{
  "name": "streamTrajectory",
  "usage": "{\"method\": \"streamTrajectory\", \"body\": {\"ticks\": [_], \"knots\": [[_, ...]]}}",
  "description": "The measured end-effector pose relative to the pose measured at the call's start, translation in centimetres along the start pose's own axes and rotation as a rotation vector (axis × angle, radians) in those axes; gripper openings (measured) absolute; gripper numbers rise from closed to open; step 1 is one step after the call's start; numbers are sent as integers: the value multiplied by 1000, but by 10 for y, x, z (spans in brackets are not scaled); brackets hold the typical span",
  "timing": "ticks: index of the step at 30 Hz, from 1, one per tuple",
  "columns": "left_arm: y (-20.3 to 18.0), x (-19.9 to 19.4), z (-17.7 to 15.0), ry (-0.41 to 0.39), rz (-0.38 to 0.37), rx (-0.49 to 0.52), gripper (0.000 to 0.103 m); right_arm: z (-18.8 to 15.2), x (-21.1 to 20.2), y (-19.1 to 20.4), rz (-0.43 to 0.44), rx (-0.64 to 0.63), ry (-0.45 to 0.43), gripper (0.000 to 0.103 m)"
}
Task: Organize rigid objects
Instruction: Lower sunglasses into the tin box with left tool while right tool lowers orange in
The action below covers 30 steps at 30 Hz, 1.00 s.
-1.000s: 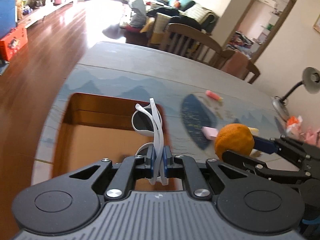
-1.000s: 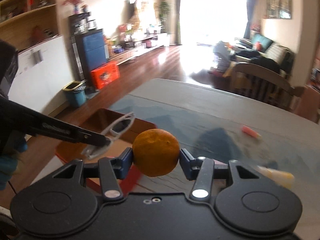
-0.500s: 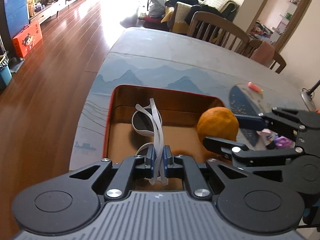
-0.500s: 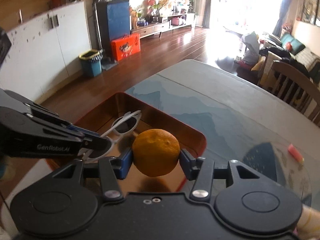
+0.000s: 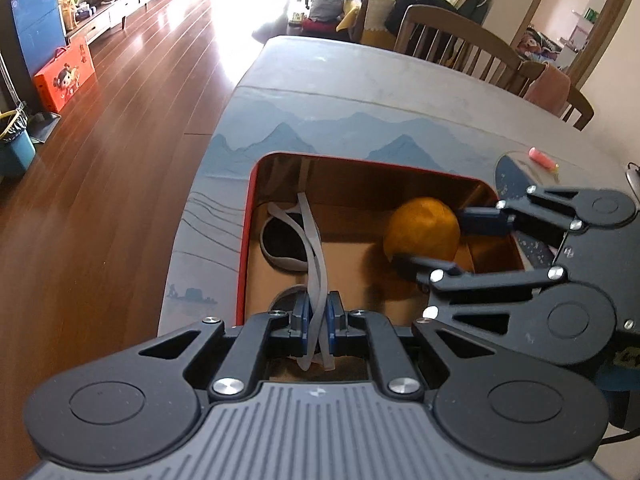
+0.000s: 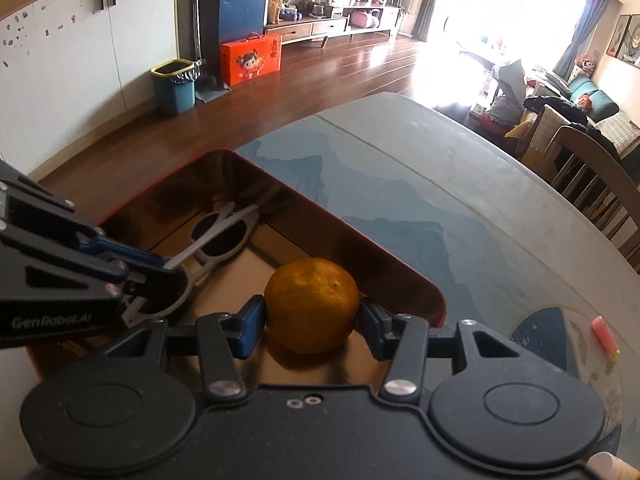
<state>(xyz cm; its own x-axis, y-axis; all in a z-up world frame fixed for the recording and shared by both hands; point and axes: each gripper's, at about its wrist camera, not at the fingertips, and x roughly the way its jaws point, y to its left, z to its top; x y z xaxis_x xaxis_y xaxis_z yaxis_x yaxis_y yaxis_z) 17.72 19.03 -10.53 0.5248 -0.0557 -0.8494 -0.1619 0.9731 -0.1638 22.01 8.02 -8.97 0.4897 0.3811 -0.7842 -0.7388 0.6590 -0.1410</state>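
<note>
Black plastic housing fills the near edge of both wrist views. Left gripper [image 5: 316, 316]: jaws pinched nearly together on the folded temple arms of white-framed sunglasses [image 5: 294, 240], w/ blue pads pressing the thin strips from both sides. Glasses stick out fwd from the jaws, dark lenses hanging inside a box [image 5: 244, 240] w/ a red rim & brown cardboard-coloured interior. Whether the lenses touch the box floor can't be told. Gripper is tilted steeply down into the box.

Right gripper [image 6: 312, 316]: jaws part-way apart, blue pads clamped on either side of an orange [image 6: 312, 304]. Fruit sits within the box walls, toward the corner nearest the right gripper; contact w/ the floor is unclear, though a shadow lies directly under it. This gripper also points steeply down, coming in from the right side, its linkage crossing the box's right wall in the left wrist view.

Box rests on a table [image 5: 360, 92] covered by a grey-blue cloth printed w/ mountains. Farther out on the cloth, well apart from the box, lies a small pink object [image 5: 542, 159] beside a dark blue patch. Beyond the table: wooden chairs [image 5: 452, 44], reddish wood floor, an orange gift box [image 6: 250, 58] & a teal bin [image 6: 174, 86] by the wall.
</note>
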Motion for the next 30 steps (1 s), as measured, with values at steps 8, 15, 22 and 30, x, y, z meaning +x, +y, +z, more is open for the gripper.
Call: {"method": "streamTrajectory", "body": {"ticks": [8, 15, 22, 30], "knots": [[-3, 3, -2, 6, 21, 16, 9, 0, -2, -5, 7, 28, -9, 52], [-4, 1, -1, 15, 9, -13, 19, -2, -18, -18, 27, 84, -41, 58], [-6, -11, -8, -7, 6, -27, 43, -13, -42, -27, 53, 160, -67, 60], [-22, -35, -10, -65, -25, 2, 46, -26, -80, -31, 61, 218, -122, 67]]}}
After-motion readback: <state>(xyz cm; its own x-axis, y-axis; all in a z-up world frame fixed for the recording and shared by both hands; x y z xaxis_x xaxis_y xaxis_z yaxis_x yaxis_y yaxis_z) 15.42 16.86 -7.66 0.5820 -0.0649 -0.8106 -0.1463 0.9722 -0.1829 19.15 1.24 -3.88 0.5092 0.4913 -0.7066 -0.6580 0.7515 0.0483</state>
